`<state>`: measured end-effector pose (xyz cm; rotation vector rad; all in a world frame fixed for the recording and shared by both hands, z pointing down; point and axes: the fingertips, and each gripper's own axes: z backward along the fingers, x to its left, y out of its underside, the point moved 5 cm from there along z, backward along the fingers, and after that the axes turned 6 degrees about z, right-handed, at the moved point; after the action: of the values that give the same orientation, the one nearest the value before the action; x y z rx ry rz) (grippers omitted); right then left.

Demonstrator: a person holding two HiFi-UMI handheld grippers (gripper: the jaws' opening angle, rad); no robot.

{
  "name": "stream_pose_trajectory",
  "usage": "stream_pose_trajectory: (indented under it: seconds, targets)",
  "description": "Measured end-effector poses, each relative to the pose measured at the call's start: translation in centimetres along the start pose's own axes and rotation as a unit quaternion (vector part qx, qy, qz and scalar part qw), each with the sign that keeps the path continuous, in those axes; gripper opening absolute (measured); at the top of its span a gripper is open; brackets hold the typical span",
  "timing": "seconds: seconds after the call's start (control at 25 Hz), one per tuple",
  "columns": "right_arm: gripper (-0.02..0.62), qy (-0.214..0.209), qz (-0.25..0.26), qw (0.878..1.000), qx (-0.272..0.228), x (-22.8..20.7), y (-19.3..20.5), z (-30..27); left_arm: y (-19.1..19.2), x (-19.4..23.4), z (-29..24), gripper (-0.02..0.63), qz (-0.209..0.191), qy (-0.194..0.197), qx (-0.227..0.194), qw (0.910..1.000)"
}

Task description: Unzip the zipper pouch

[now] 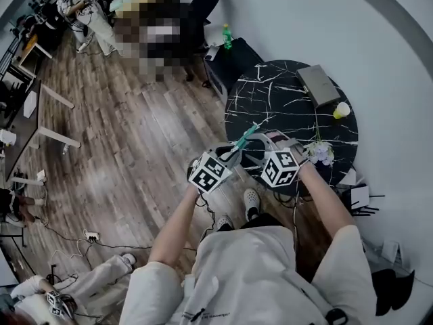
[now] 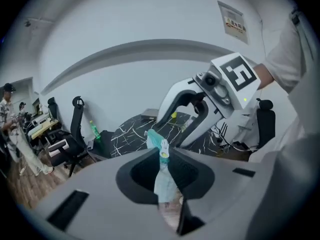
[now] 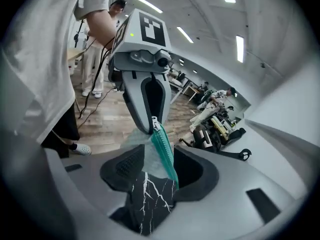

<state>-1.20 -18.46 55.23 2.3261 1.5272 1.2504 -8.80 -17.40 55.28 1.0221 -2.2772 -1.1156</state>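
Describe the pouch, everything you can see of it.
The pouch is thin, pale, translucent plastic with a teal zipper along one edge and a whitish slider. It is held up in the air over the edge of the black marbled table. The left tool pinches it near the slider; it also passes between the open jaws of the right tool, unpressed.

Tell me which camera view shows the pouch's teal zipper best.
The right gripper view: the teal zipper runs lengthwise along the zipper pouch, close and sharp, pull included. The left gripper view shows the pouch edge-on, with only the zipper's end visible. The head view gives just a tiny teal sliver.
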Motion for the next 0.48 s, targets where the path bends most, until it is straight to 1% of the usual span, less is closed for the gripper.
stream_pose_trajectory:
  seconds: [0.12,0.24,0.28,0.36,0.4,0.48]
  targets:
    - [0.190,-0.042,0.026,0.999,0.002,0.1,-0.9,-0.9,0.8,-0.5,0.3,0.061,-0.016,0.018,0.019,0.9995]
    - [0.185,-0.092,0.028,0.995,0.000,0.8,-1.4,-1.7,1.3,-1.2,0.2,0.061,-0.028,0.034,0.025,0.9987]
    - [0.156,-0.099,0.033,0.995,0.001,0.9,-1.4,-1.9,1.4,-1.3,0.1,0.061,-0.029,0.036,0.027,0.9985]
    - [0.060,-0.102,0.039,0.994,0.002,1.0,-1.5,-2.3,1.6,-1.0,0.0,0.063,-0.026,0.038,0.026,0.9986]
    - [0.040,-0.103,0.032,0.994,-0.001,1.2,-1.5,-2.4,1.7,-0.9,0.1,0.063,-0.020,0.037,0.021,0.9989]
    - [0.031,-0.105,0.004,0.994,-0.013,1.6,-1.5,-2.1,1.9,-1.1,0.3,0.072,0.001,0.033,0.000,0.9995]
